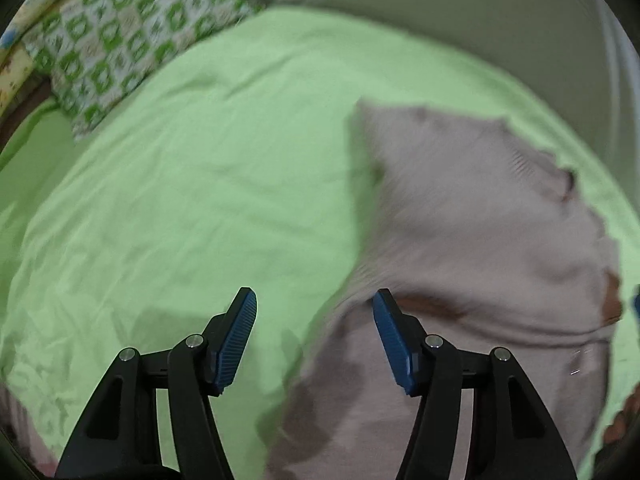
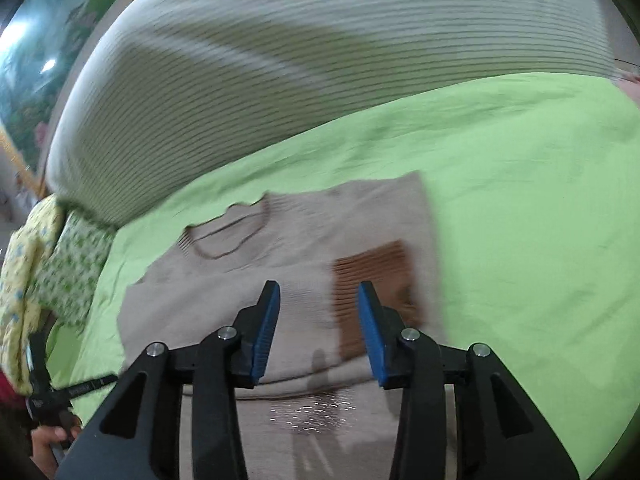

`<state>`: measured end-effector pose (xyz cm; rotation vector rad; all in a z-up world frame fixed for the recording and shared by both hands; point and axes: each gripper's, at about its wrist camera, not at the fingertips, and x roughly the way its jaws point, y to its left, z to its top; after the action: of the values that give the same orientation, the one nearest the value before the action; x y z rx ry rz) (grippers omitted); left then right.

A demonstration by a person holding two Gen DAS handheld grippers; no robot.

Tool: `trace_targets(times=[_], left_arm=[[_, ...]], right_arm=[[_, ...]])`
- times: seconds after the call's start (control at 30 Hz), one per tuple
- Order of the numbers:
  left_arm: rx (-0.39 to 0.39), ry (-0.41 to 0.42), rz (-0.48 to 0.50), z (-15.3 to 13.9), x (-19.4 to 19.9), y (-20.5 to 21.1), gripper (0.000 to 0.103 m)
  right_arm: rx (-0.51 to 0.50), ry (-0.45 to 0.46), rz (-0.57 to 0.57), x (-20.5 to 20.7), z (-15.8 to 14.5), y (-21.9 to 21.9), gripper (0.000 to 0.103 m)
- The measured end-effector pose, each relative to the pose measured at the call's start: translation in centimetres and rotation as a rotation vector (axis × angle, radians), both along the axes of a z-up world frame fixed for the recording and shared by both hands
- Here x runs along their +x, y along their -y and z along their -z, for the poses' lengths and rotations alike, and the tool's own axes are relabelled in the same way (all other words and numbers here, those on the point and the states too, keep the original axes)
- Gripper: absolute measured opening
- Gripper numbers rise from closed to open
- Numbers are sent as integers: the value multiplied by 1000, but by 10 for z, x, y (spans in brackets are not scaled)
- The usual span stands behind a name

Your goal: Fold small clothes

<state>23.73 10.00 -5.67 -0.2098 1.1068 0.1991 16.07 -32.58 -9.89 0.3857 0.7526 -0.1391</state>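
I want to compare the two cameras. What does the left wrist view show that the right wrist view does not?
Only the left wrist view shows the open left gripper, empty.

Only the right wrist view shows the open right gripper, the sweater's round neckline and brown ribbed patch.

Both show the beige knitted sweater on the light green bedsheet and the green-patterned pillow.

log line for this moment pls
left claw open, empty | right claw open, empty | beige sweater flat on green sheet
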Motion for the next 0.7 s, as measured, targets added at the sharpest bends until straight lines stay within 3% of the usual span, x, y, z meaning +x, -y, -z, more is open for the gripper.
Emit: trace_targets(times=[0.17, 0.23, 0.3, 0.33, 0.4, 0.5, 0.7], left_arm=[[-83, 95, 130, -14, 40, 36, 62], [-75, 48, 146, 2, 64, 45, 62], [-14, -29, 111, 22, 82, 40, 64], [-33, -77, 96, 37, 88, 33, 66], [-104, -82, 68, 47, 86, 16, 76], [-86, -80, 65, 44, 76, 7, 78], [-60, -84, 81, 29, 25, -3, 76]], right_arm=[[26, -66, -70, 33, 23, -10, 41], [-3, -114, -49, 38, 33, -7, 42], [-46, -219, -3, 38, 48, 4, 43], [-33, -233, 5, 37, 53, 8, 41], [4, -191, 4, 27, 53, 17, 41], [-30, -186, 22, 16, 41, 14, 42], [25, -136, 104, -27, 15, 21, 49]])
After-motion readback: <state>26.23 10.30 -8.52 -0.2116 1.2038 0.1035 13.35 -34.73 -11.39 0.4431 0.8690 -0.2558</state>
